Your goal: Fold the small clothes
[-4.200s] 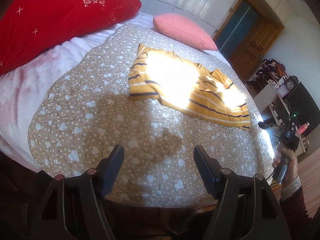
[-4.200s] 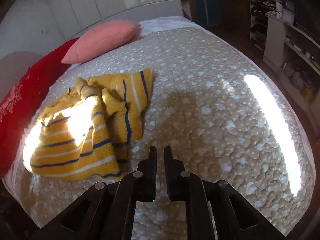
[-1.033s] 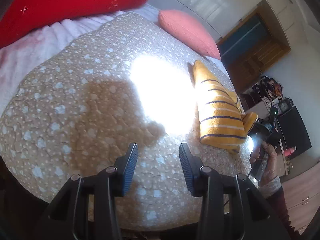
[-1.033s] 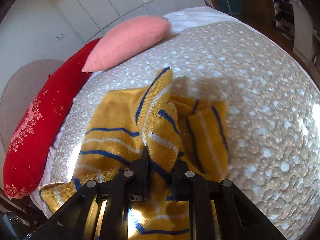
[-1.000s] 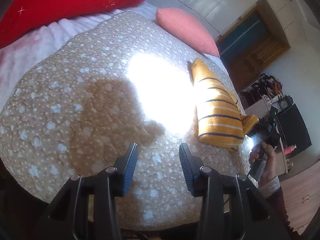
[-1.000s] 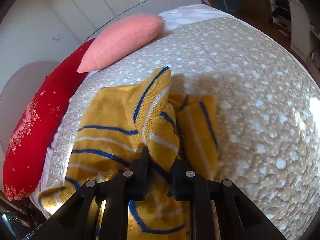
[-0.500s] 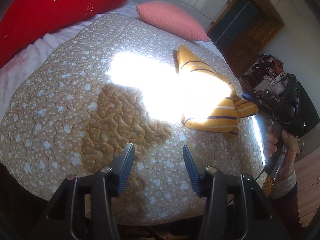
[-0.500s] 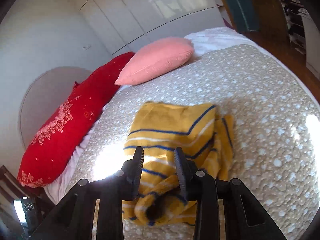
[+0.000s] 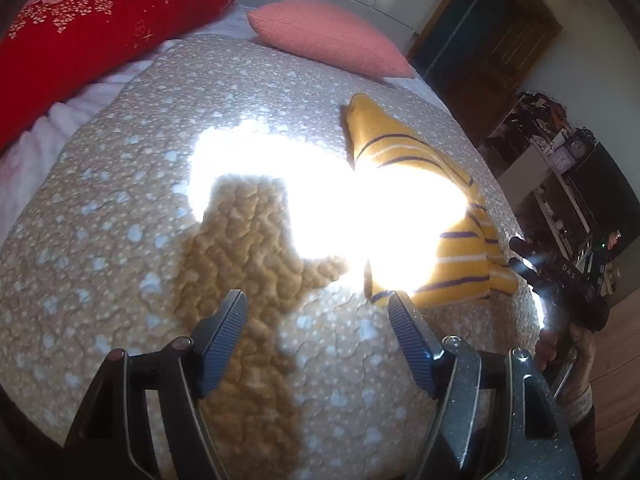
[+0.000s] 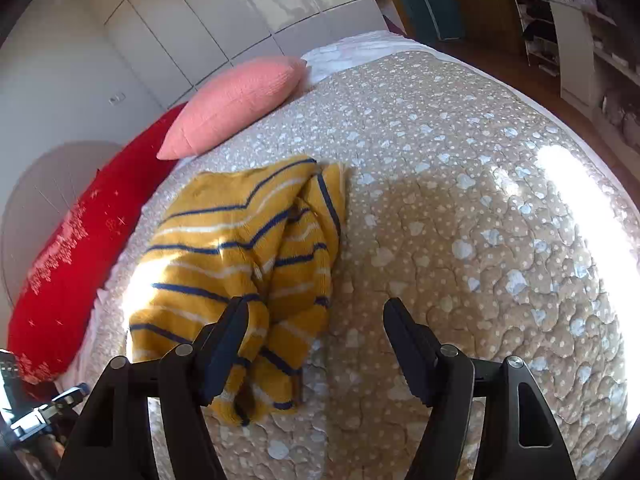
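Observation:
A small yellow sweater with dark blue and white stripes (image 10: 248,248) lies folded in a loose bundle on the beige quilt (image 10: 460,220). It also shows in the left wrist view (image 9: 452,256), partly washed out by a sun patch. My right gripper (image 10: 316,340) is open and empty, just in front of the sweater's near edge; its left finger (image 10: 224,344) overlaps the cloth in view. My left gripper (image 9: 318,332) is open and empty above bare quilt (image 9: 100,220), left of the sweater. The right gripper's body shows in the left wrist view (image 9: 560,280).
A red pillow (image 10: 60,264) and a pink pillow (image 10: 236,104) lie at the head of the bed. A dark door (image 9: 480,40) and cluttered shelves (image 9: 560,168) stand beyond the bed's far side. The quilt drops off at the bed's edges.
My right gripper has let go of the sweater, opened wide and drawn back. The sweater has settled on the quilt. My left gripper has opened wider and turned toward the sweater.

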### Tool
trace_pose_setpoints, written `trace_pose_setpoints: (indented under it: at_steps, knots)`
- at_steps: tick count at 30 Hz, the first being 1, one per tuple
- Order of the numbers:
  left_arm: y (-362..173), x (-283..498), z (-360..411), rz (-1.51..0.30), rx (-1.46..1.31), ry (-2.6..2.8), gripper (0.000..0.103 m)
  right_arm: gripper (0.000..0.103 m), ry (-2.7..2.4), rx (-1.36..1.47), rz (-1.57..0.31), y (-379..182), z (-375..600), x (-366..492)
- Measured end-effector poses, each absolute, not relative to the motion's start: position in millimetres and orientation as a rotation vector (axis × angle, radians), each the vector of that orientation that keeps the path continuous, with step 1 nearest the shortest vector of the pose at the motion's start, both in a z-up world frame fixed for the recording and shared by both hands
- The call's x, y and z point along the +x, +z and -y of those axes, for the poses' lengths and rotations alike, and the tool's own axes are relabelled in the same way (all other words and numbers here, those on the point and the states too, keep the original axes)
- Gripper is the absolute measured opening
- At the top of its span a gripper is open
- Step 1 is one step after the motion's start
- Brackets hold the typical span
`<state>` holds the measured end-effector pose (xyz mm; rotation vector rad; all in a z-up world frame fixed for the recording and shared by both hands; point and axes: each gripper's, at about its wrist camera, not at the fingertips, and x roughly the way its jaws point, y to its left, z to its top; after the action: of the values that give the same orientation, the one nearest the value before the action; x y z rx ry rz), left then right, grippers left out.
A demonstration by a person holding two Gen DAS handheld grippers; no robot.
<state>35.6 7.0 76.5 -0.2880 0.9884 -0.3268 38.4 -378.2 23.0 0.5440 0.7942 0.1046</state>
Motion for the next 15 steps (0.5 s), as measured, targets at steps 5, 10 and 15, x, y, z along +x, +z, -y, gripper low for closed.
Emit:
trace_pose_setpoints:
  at_steps: [5, 10, 15]
  knots:
    - [64.5, 97.4, 35.2, -0.995, -0.328, -0.461, 0.084, 0.077, 0.115, 0.613, -0.813, 6.4, 382.8, 70.1]
    - [26.9, 148.0, 80.0, -1.103, -0.367, -0.604, 0.092, 0.078, 0.181, 0.714, -0.827, -16.6, 374.1, 110.9]
    - [29.9, 157.8, 92.5, -1.135, -0.371, -0.660, 0.061, 0.045, 0.310, 0.784, -0.840, -9.4, 349.5, 135.3]
